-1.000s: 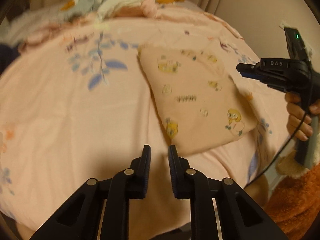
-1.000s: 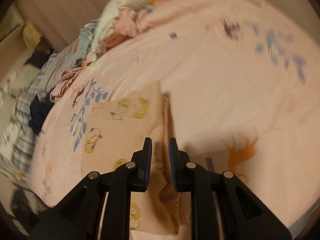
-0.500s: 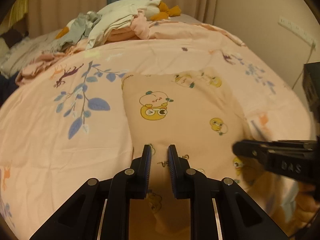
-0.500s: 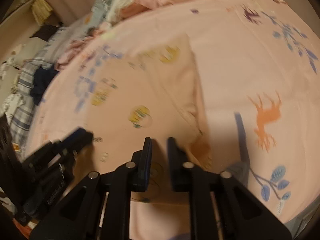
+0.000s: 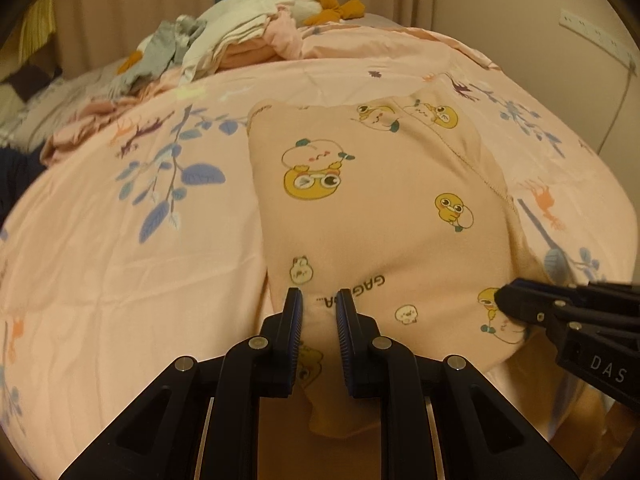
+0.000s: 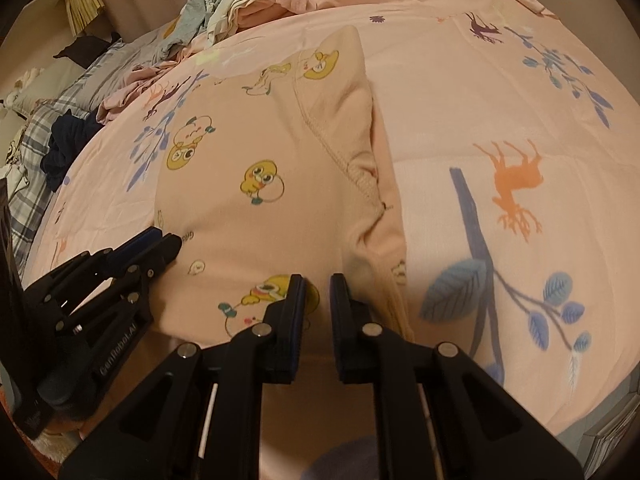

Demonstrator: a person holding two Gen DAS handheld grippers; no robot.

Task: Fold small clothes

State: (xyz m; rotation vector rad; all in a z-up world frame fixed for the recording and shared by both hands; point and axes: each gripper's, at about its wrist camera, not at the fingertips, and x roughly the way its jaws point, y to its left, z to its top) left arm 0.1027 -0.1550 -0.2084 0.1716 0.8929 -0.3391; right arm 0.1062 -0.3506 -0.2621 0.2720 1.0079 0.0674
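**Both grippers brought down onto the near hem of the peach garment**

A small peach garment, printed with yellow cartoon chicks, is being shown lying flat on a pink bedspread patterned with blue leaves and orange deer. In the left wrist view it is spread from 12 o'clock down to 6 o'clock, its near edge hanging over the edge of the bed.

The left gripper is being held at that near edge, at 6 o'clock, with a fold of the peach cloth pinched between its narrowly spaced jaws. The right gripper is being held further along the same edge, at about 4 o'clock in the left view, and its jaws are likewise clamped on a fold of the garment, beside a seamed flap that is lying folded over toward 1 o'clock.

A second ago the garment was being seen well away from both grippers, up at 1 o'clock in the left view, with the right gripper raised clear of the bed; both tools are now being seen low against the cloth, and the right jaws are standing closer together than before.

A heap of unfolded clothes is being left at 11 o'clock, at the far end of the bed.
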